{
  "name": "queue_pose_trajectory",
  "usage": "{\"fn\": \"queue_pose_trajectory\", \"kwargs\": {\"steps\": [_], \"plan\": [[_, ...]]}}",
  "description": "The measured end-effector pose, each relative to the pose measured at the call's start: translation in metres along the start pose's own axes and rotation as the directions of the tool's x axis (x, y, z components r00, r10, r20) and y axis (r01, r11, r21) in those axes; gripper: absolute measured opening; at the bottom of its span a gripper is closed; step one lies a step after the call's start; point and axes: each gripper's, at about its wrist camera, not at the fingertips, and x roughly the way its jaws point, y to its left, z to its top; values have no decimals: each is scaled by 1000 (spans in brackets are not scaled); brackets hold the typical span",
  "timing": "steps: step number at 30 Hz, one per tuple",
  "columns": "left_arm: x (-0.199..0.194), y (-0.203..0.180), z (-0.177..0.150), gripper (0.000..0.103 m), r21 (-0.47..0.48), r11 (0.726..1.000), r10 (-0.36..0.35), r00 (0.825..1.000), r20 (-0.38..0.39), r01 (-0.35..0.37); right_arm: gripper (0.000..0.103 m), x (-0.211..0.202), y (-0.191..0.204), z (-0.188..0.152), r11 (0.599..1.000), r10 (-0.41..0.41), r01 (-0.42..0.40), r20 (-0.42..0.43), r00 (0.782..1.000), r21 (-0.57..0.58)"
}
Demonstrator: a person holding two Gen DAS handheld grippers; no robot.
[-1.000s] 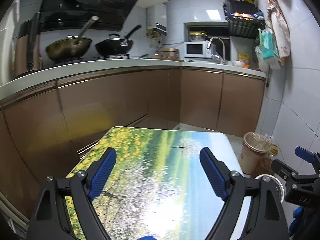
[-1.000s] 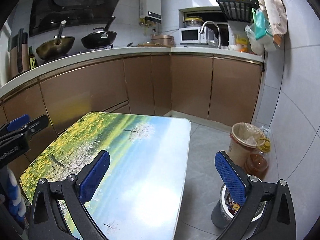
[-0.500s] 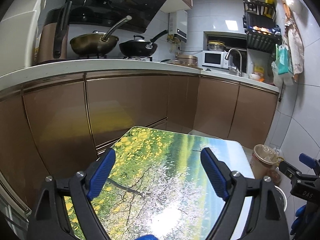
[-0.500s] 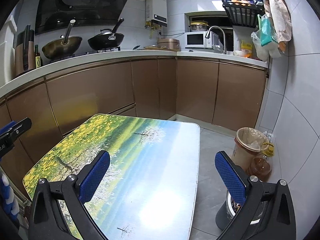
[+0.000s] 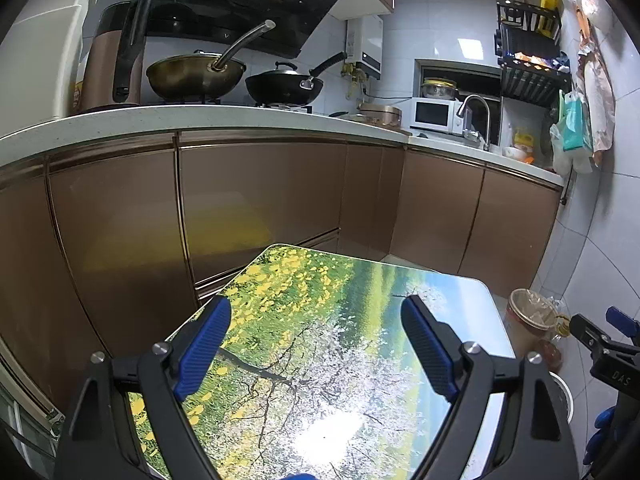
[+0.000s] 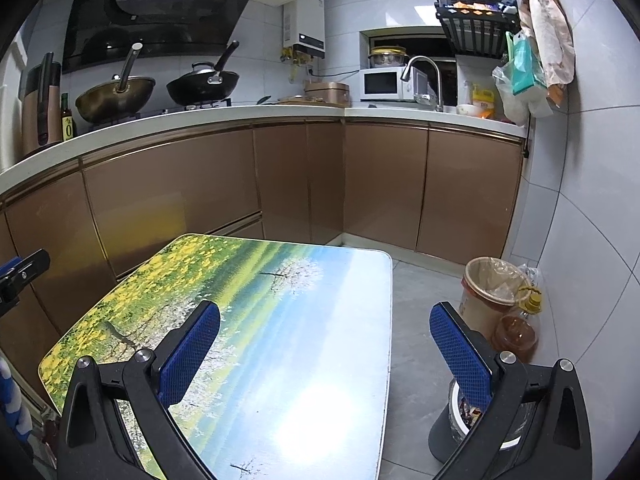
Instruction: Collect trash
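Note:
My left gripper point(image 5: 316, 320) is open and empty above a low table point(image 5: 320, 360) printed with a flower landscape. My right gripper point(image 6: 324, 332) is open and empty over the table's right half point(image 6: 300, 340). A small dark bin point(image 6: 460, 428) holding wrappers stands on the floor below the right gripper's right finger. A tan bin point(image 6: 486, 300) with a plastic liner stands by the right wall; it also shows in the left wrist view point(image 5: 528, 320). No trash shows on the table top.
Brown cabinets point(image 6: 360, 192) under a white counter run along the left and far sides. An oil bottle point(image 6: 516, 332) stands beside the tan bin. Two woks point(image 5: 196, 76) sit on the stove. Grey floor point(image 6: 424, 308) lies right of the table.
Both grippers have risen and tilted up, showing more of the counter and stove. The left one has drawn back from the table. Both stay open and empty.

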Motion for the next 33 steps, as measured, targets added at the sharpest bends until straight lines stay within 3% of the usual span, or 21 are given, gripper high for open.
{"fn": "queue_pose_trajectory", "kwargs": {"steps": [17, 33], "plan": [[7, -19, -7, 86, 36, 999, -17, 1000, -25, 18, 103, 3, -23, -10, 997, -49, 50, -13, 999, 51], [10, -54, -13, 86, 90, 992, -82, 995, -60, 87, 103, -3, -52, -22, 990, -91, 93, -20, 996, 105]]}}
